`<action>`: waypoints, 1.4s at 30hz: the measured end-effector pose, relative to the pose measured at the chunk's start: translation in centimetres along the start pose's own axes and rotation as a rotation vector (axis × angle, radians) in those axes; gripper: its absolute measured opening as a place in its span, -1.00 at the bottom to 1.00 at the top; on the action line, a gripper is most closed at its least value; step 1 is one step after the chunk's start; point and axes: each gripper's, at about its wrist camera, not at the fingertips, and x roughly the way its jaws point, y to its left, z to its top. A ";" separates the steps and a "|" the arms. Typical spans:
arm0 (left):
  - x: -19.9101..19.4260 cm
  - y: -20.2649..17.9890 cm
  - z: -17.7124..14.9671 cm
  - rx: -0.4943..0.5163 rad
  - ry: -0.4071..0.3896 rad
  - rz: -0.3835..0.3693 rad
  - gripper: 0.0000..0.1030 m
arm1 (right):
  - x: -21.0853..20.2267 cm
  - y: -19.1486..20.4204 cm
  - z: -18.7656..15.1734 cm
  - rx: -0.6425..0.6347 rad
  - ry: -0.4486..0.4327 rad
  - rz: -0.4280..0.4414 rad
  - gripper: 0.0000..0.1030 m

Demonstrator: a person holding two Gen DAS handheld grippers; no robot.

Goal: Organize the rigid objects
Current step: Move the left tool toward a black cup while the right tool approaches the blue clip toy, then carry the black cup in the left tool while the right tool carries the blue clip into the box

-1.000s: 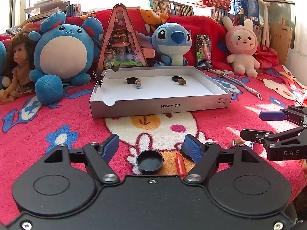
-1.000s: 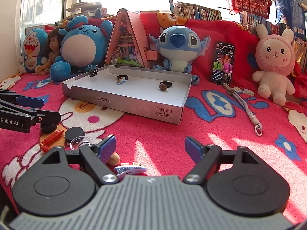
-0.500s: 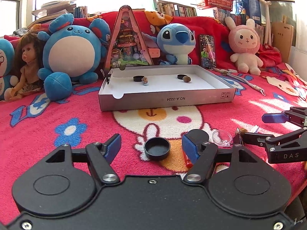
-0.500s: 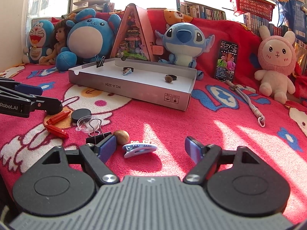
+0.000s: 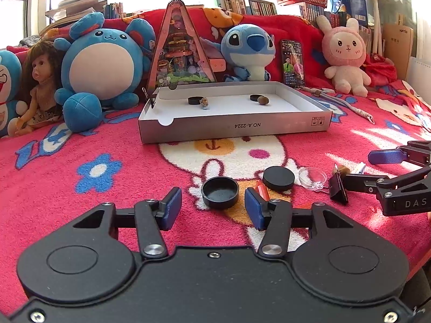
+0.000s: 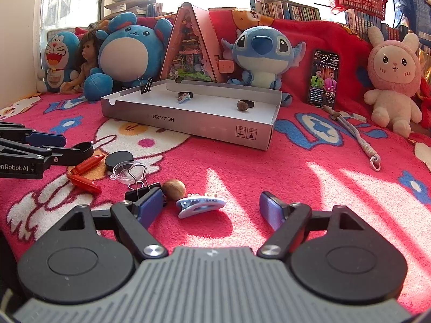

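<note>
Lying crosswise, hair clip [image 6: 200, 206], jaws spread

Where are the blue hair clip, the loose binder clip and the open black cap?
blue hair clip [image 6: 200, 206], right wrist view, middle of its body.
binder clip [image 6: 140, 192], right wrist view, black body below the wire handles.
open black cap [image 5: 220, 192], left wrist view, inside hollow.

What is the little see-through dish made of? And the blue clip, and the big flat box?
The see-through dish looks like clear glossy plastic: the blanket shows through it. The blue clip seems moulded plastic, smooth with little teeth. The flat box looks like cardboard, with folded walls, grey printed outside and white inside.
</note>
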 end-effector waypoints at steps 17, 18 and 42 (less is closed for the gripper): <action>1.1 0.2 0.5 -0.040 0.010 -0.004 -0.28 | -1.0 0.1 -0.2 -0.023 0.001 0.027 0.39; 1.1 0.2 0.6 -0.040 0.011 -0.006 -0.31 | -1.0 0.3 -0.2 -0.031 -0.001 0.030 0.34; 1.6 0.9 3.8 -0.083 0.021 -0.013 -0.41 | -0.3 0.0 2.8 0.049 -0.028 -0.038 -0.15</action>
